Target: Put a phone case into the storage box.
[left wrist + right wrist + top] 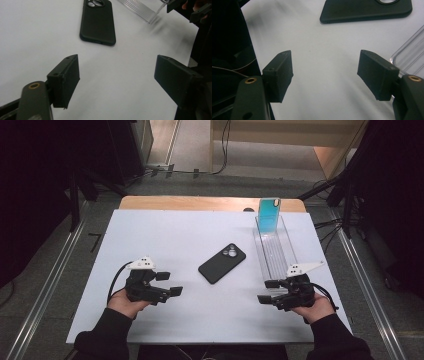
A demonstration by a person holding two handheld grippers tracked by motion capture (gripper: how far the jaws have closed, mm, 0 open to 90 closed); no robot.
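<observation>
Nearest, the left gripper [169, 283] and the right gripper [268, 290] sit low over the front of the white table [165, 240], each in a hand, jaws pointing inward toward each other; both stand well apart with nothing between the pads, as the two gripper views show plainly over bare white surface. Between them and a little farther off lies the black phone case [222, 263], flat, camera cut-outs up, turned at a slant, touched by neither gripper. To its right runs a clear ribbed rack [274, 251], its near end just beside the right gripper; at its far end a blue phone case [269, 215] stands upright in a slot. By my reading the work looks about half done: one case is racked, the black one remains to be picked up and slotted. Beyond, a strip of bare wood shows at the table's back edge; then grey floor, cables and dark stands.
</observation>
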